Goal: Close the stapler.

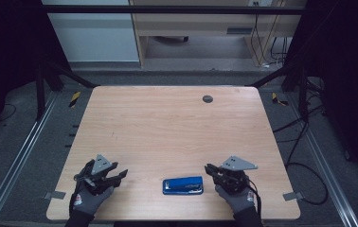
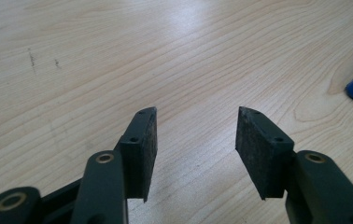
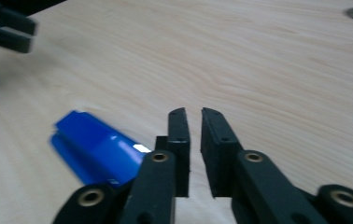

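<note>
Gloved hands enter at the near edge of the high view, each holding a gripper above the wooden table (image 1: 167, 123), the largest item in the scene. Its light wood-grain top is bare across the middle and far half, apart from a small dark round cap (image 1: 208, 99) set into the surface near the far edge.

Left gripper (image 1: 113, 177): positioned over the near left part of the table, well apart from the stapler. Its own view shows the jaws released, standing wide with bare wood between the pads (image 2: 143, 140); nothing is held.

Right gripper (image 1: 210, 169): positioned over the near right part of the table, just beside the right end of the stapler. Its own view shows a narrow gap between the jaws with bare wood visible through it; the pads grip nothing. Status: released, only slightly parted.

Blue stapler (image 1: 183, 185): lies flat on the table close to the near edge, between the two grippers and nearer the right one. In the right gripper view it lies left of the jaws, outside them, not between the pads
</note>
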Demonstrator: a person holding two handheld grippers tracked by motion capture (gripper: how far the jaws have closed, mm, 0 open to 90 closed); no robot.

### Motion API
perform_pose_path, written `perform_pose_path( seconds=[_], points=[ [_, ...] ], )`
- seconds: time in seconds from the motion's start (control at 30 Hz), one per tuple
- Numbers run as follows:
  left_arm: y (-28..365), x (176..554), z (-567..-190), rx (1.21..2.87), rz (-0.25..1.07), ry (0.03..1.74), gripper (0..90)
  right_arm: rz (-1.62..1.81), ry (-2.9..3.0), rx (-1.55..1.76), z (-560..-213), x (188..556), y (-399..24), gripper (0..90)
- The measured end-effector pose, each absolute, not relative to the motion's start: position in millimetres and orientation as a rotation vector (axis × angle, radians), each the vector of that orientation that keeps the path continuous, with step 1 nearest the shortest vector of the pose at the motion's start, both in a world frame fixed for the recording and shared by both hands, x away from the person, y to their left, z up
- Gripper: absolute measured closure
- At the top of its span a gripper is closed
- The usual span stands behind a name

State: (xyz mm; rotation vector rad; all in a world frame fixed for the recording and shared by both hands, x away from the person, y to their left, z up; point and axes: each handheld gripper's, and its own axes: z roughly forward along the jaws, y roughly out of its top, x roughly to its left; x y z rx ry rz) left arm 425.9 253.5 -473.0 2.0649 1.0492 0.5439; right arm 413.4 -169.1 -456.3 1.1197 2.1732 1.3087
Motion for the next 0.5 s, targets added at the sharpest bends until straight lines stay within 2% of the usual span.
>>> perform_pose_path(
  seconds=[0.33, 0.5],
  points=[
    [256, 430, -478, 2.069, 0.525, 1.076, 41.8, 1.057, 2.076, 1.302, -476, 439, -216, 53.1],
    [260, 432, -480, 2.059, 0.525, 1.096, 39.9, 0.984, 2.027, 1.357, -482, 448, -235, 46.3]
  ],
)
